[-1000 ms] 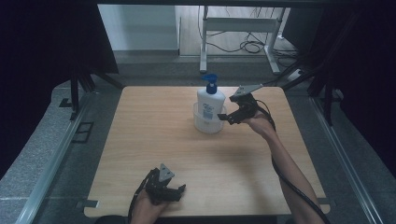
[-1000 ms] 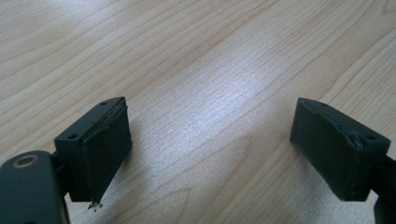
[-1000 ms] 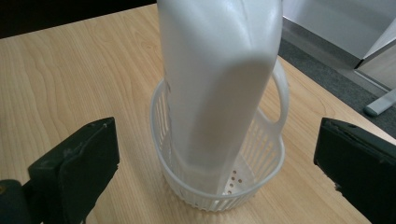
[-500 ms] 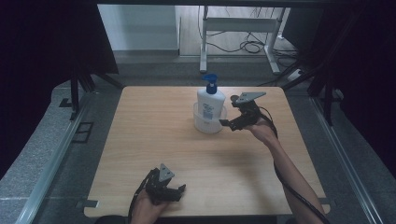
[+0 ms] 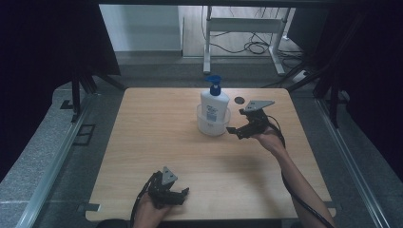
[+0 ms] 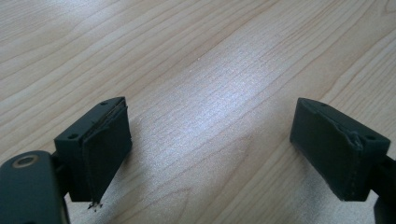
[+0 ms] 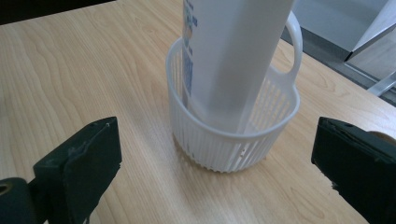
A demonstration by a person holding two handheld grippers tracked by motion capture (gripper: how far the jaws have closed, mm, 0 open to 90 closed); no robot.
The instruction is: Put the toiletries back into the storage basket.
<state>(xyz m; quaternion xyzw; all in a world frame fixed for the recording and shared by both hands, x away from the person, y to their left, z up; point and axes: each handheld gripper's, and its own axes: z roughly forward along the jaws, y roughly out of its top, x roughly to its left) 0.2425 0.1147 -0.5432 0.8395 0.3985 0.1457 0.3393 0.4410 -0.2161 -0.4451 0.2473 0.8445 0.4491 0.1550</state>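
At the near edge of the pale wood-grain table (image 5: pixel 157 137), the left gripper (image 5: pixel 178 194) is held low, its matte black block-shaped jaws spread wide over bare board. Farther off, the right gripper (image 5: pixel 233 130) is held with jaws spread wide, empty, just beside a round, ribbed white plastic basket (image 7: pixel 219 140) with a loop handle. Inside the basket a smooth white pump bottle (image 5: pixel 214 105) with a blue pump head is seen standing upright.
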